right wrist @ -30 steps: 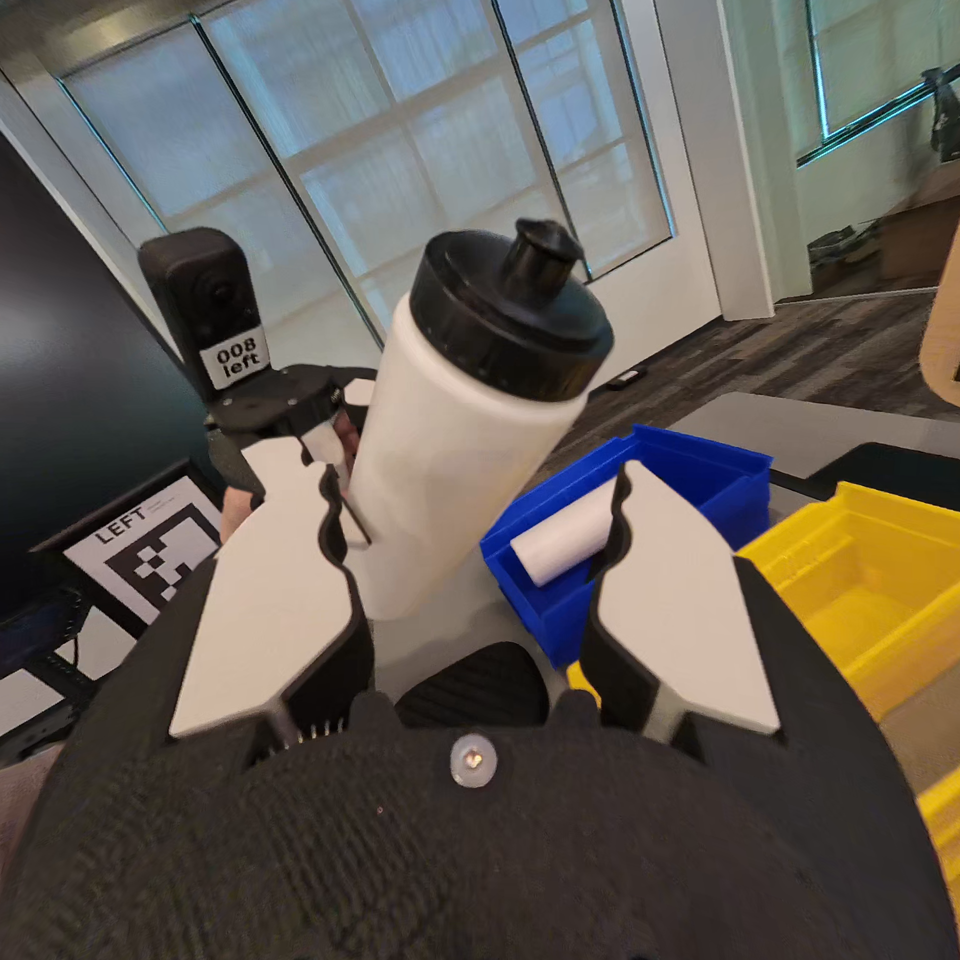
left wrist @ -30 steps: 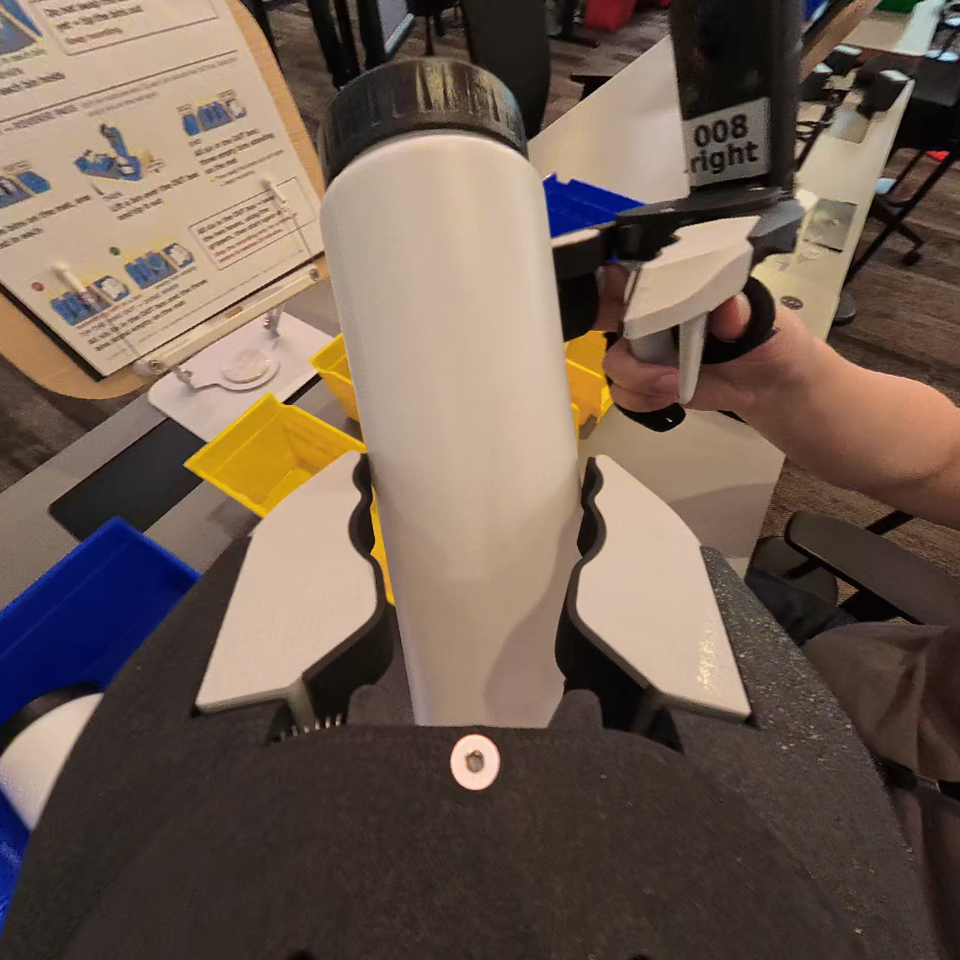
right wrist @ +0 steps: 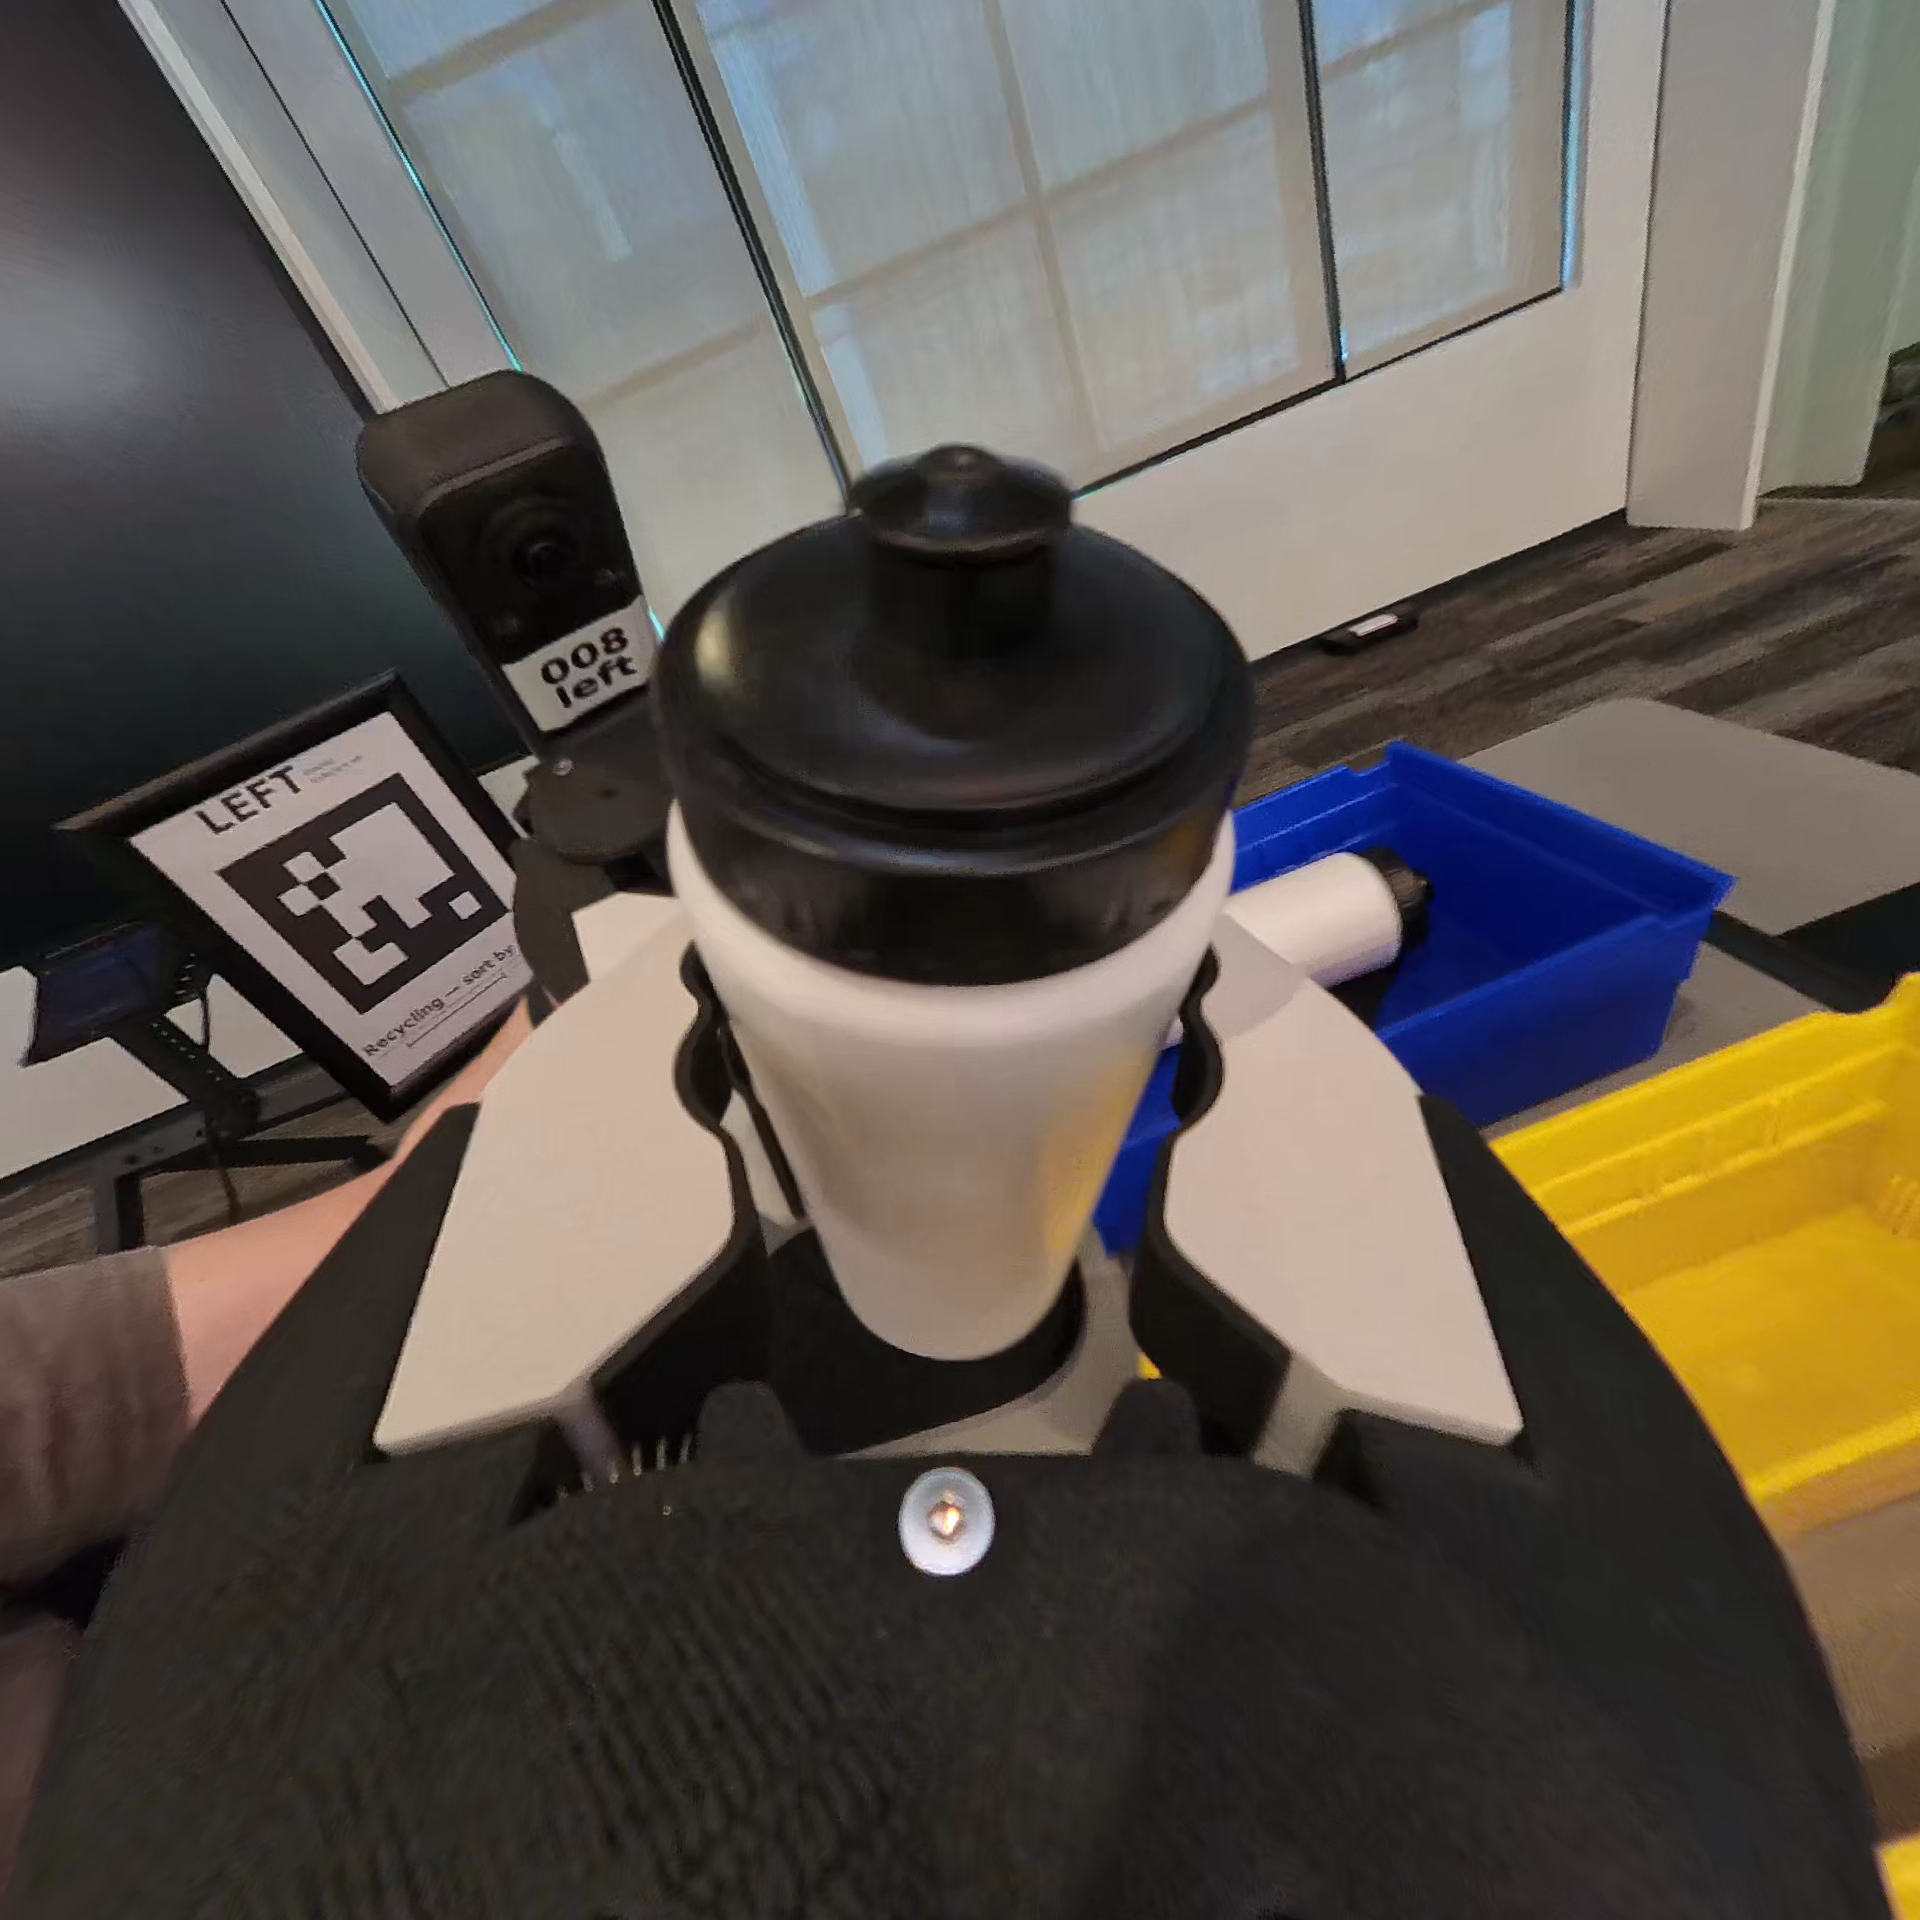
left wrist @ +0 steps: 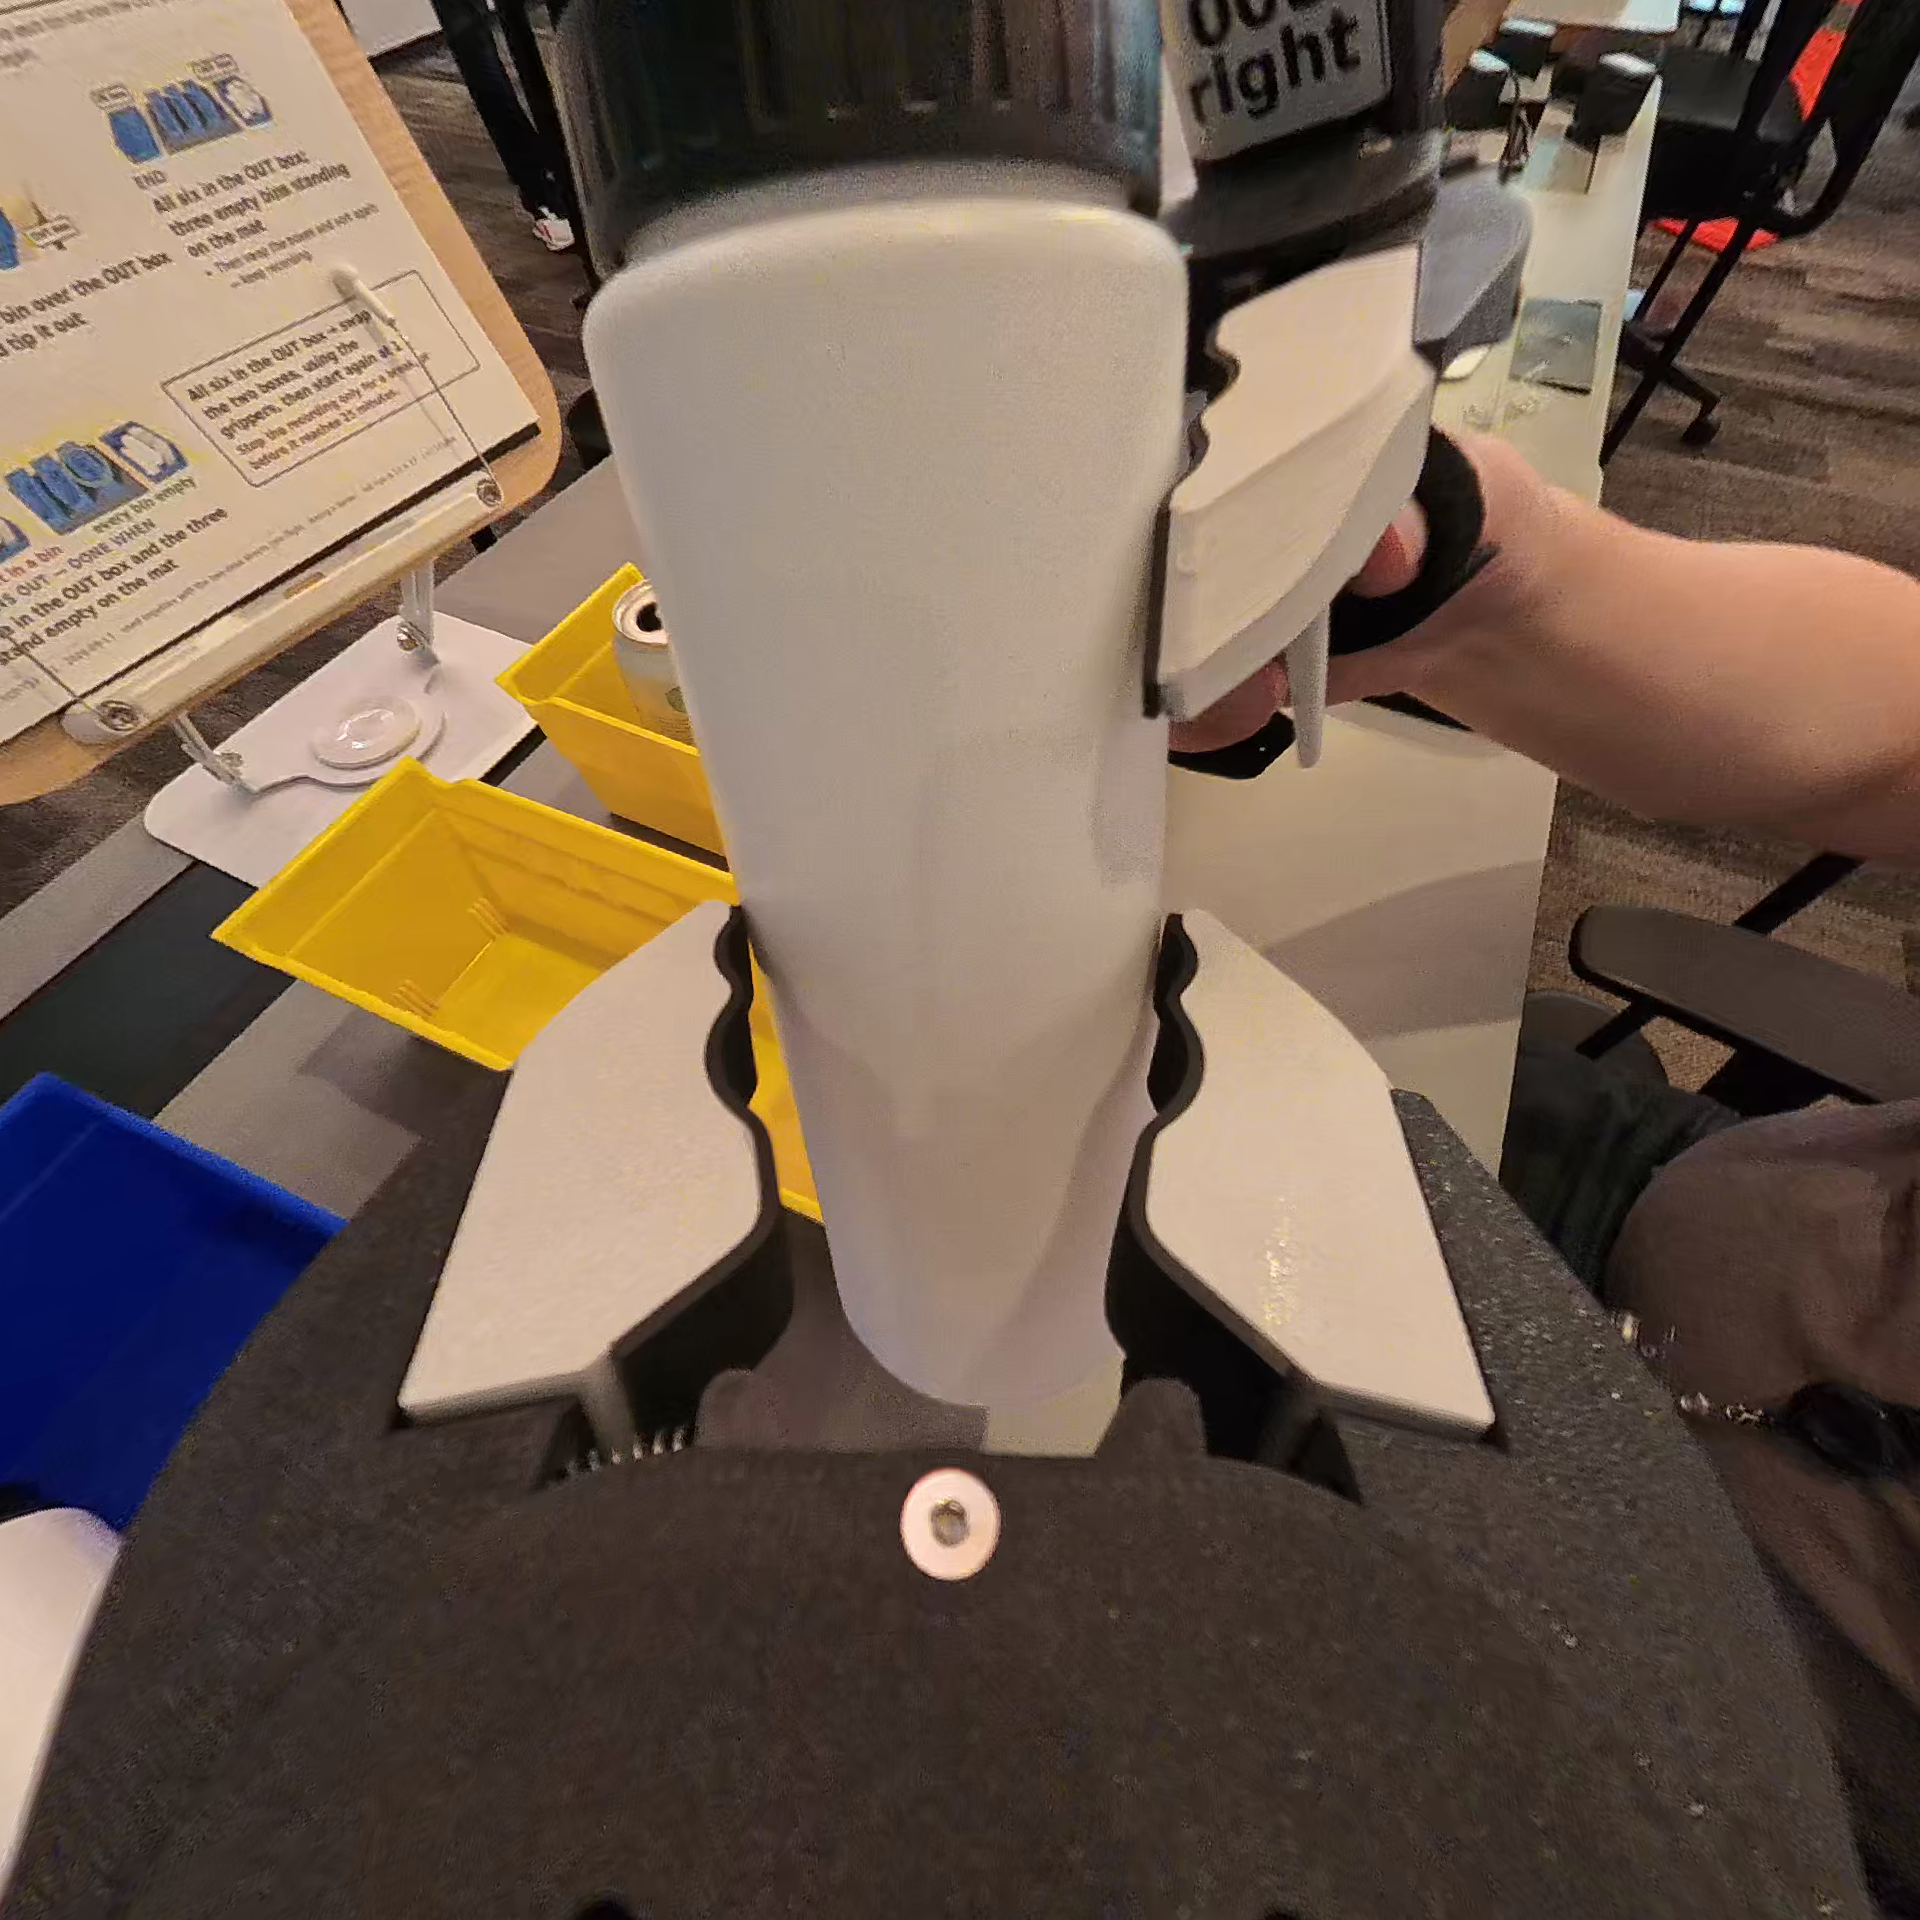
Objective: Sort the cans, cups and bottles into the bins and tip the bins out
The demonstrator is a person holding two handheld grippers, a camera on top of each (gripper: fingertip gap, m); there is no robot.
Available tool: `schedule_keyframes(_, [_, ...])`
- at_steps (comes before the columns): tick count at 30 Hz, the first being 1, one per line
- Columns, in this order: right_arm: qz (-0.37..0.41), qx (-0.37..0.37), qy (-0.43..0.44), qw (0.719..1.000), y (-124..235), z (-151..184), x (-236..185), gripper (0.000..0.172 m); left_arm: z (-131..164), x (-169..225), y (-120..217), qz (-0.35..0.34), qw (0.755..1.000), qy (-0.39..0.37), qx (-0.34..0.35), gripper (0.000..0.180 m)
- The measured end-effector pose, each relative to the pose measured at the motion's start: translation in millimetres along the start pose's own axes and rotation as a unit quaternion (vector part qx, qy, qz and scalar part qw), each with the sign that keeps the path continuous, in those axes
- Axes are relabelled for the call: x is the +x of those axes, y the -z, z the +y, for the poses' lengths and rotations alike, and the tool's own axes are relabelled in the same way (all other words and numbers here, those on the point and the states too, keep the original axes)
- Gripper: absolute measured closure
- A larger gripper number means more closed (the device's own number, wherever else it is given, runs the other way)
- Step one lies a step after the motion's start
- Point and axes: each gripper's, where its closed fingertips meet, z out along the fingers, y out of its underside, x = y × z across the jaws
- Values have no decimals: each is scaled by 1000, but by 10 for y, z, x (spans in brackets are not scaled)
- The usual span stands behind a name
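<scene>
left tool (left wrist: 951, 997): clamped on white bottle (left wrist: 914, 623) near its base | right tool (right wrist: 951, 1023): pads against same bottle below black cap | bottle: upright in air above yellow bins (left wrist: 416, 914) on worktop (left wrist: 343, 1091)

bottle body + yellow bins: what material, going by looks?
White bottle: likely plastic, matte and opaque, with a glossier black screw cap that shows soft highlights. Yellow bins: probably moulded rigid plastic, semi-gloss, going by the uniform colour, stepped rim and ribs moulded inside. Motion blur limits any finer call.
</scene>
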Motion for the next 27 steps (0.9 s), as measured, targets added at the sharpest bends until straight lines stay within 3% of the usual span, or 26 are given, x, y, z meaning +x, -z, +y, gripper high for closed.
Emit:
schedule_keyframes(10, [61, -36, 52, 996, -137, 36, 162, 86, 70, -150, 47, -39, 998, 29, 26, 105])
schedule_keyframes(18, [229, -95, 95, 964, -269, -19, 1388, 84, 322, -581, 655, -121, 988, 85, 52, 110])
schedule_keyframes(27, [302, -144, 123, 934, -506, 324, 2205, 84, 873, -817, 962, -195, 977, 77, -38, 102])
